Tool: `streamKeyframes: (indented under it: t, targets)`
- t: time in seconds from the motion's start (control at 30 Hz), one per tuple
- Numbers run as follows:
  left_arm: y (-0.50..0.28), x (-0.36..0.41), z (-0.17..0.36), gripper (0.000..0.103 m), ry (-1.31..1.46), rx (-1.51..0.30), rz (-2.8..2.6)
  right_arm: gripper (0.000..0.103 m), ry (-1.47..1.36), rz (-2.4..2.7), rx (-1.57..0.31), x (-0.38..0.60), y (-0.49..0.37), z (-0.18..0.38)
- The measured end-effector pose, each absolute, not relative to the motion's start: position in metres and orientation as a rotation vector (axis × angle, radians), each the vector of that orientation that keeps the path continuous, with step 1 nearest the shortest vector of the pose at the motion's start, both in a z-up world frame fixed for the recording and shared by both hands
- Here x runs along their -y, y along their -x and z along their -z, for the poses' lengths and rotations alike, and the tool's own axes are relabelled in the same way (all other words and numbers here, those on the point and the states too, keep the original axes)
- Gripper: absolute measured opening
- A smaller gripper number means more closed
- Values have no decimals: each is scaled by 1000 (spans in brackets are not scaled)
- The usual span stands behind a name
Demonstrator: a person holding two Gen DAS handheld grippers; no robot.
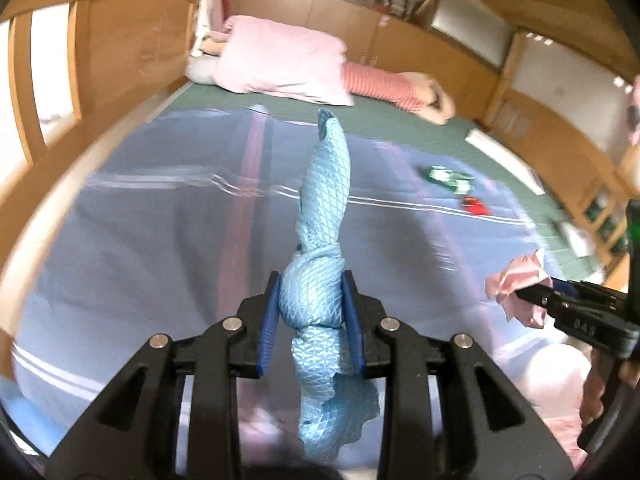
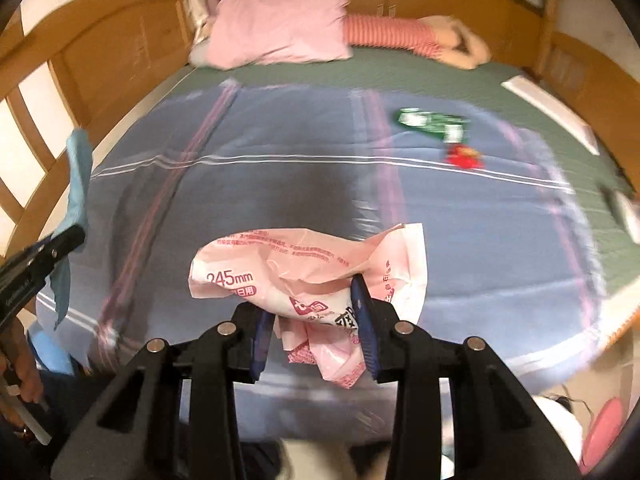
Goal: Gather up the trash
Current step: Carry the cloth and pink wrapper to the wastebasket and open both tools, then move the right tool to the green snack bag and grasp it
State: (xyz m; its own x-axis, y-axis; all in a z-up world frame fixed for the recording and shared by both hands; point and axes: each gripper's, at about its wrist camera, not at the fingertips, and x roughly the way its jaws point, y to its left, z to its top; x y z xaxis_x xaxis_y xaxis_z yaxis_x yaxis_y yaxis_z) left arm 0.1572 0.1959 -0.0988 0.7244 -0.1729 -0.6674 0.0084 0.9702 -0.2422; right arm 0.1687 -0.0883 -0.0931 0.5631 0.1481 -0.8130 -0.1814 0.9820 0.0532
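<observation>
My left gripper (image 1: 312,280) is shut on a knotted light-blue patterned wrapper (image 1: 326,184), which stands up above the bed and hangs down between the fingers. My right gripper (image 2: 314,300) is shut on a crumpled pink plastic wrapper (image 2: 280,264) with printed text, held above the blanket. The left wrist view shows the right gripper (image 1: 520,292) at the right edge with the pink wrapper (image 1: 516,276). In the right wrist view, the left gripper (image 2: 70,240) is at the left edge with the blue wrapper (image 2: 78,168). A green wrapper (image 2: 434,122) and a red wrapper (image 2: 462,156) lie on the bed's far right.
A blue-grey striped blanket (image 2: 280,168) covers a bed with a green sheet (image 2: 360,72). A pink pillow (image 2: 280,28) and a striped plush toy (image 2: 400,34) lie at the head. A white flat object (image 2: 552,112) sits at the right edge. Wooden panels (image 2: 120,48) surround the bed.
</observation>
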Motion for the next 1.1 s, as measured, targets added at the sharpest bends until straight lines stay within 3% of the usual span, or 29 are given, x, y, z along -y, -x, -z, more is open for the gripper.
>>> streamKeyframes:
  t: [0.17, 0.33, 0.4, 0.47, 0.57, 0.7, 0.77, 0.83, 1.0, 1.1]
  targets:
    - [-121, -132, 105, 30, 254, -808, 285, 38, 60, -100, -958, 168, -104, 77]
    - [-99, -75, 101, 30, 249, -847, 464, 39, 32, -24, -1054, 237, -30, 101]
    - [-90, -52, 100, 30, 241, -868, 530, 47, -2, -10, -1146, 255, -12, 123]
    - [-78, -30, 101, 30, 224, -885, 586, 66, -9, 15, -1251, 267, 2, 144]
    - [-68, 2, 107, 31, 193, -919, 667, 81, -105, 21, -1216, 288, 13, 141]
    - [-58, 47, 128, 31, 126, -998, 769, 85, -436, 93, -1029, 347, 20, 106]
    - [-56, 62, 136, 41, 108, -1030, 824, 85, -616, 122, -939, 379, 27, 96]
    - [-56, 79, 144, 86, 103, -1057, 861, 85, -665, 141, -906, 390, 27, 91]
    - [-69, 65, 143, 90, 73, -987, 734, 85, -602, 185, -921, 390, 12, 93]
    - [-84, 41, 134, 90, -7, -830, 482, 85, -581, 170, -946, 384, -3, 103]
